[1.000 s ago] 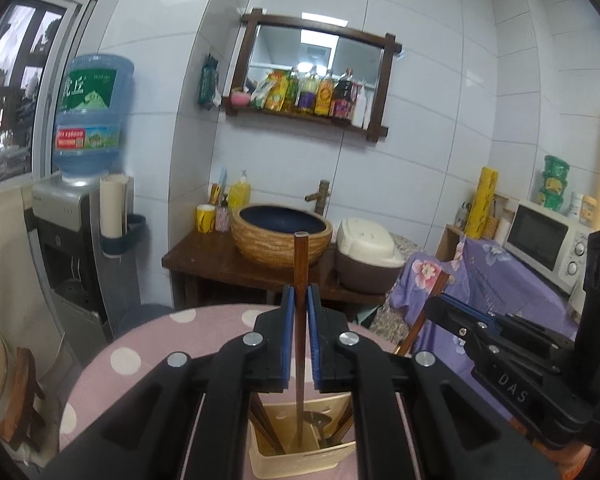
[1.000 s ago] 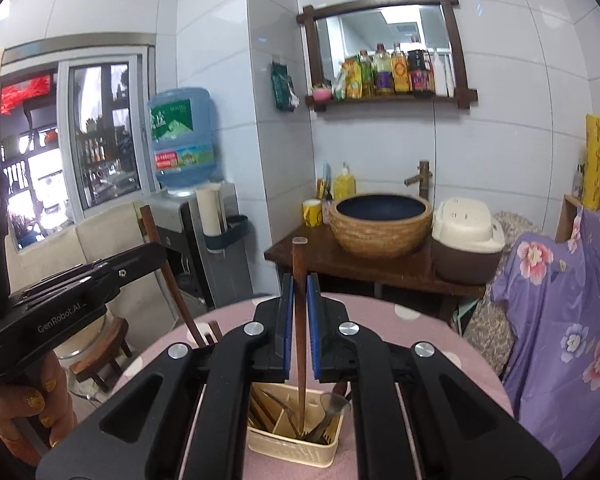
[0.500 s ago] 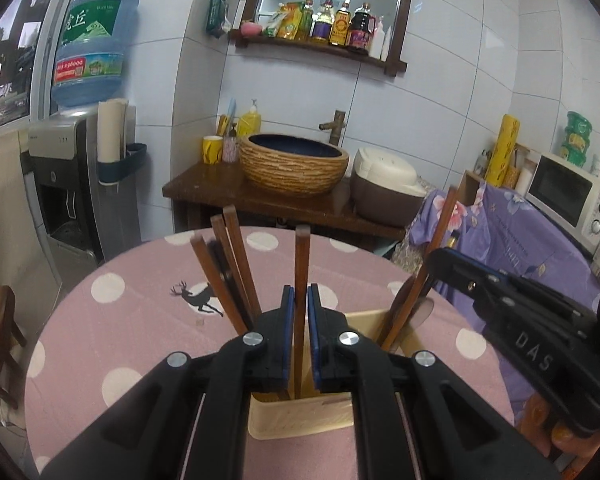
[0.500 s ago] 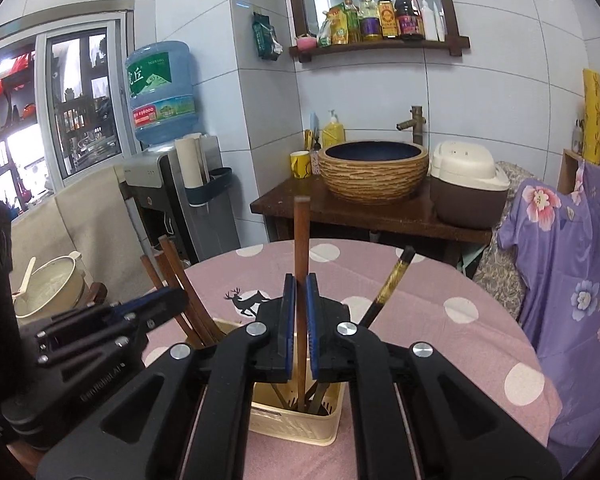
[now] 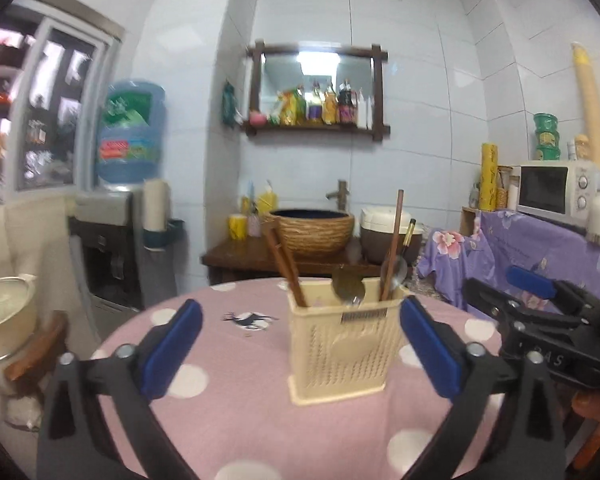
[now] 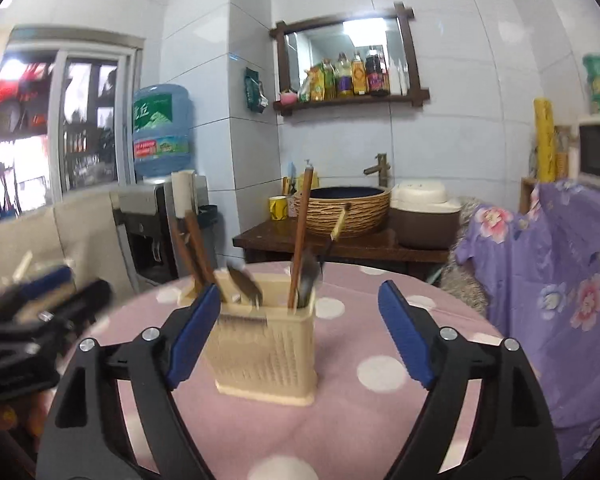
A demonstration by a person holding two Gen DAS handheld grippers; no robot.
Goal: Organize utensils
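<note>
Change: I am seeing both grippers, closed on chopsticks a second ago, spreading wide and backing off.
Left gripper (image 5: 300, 334): fingers open, empty.
Right gripper (image 6: 298, 326): fingers open, empty.
Utensils: chopsticks (image 5: 393, 248) standing upright in the basket (image 5: 342, 354) on the worktop (image 5: 240, 412).
Relation: basket lying straight ahead between both finger pairs, neither nearer.

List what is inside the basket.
In the basket: brown chopsticks leaning left, a spoon mid, a tall brown stick and a dark gold-tipped handle right. Their lower ends are hidden by the wall.

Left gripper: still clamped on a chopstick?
No. In the left wrist view the left gripper is wide open and empty, its blue pads either side of the cream utensil holder on the table.
</note>
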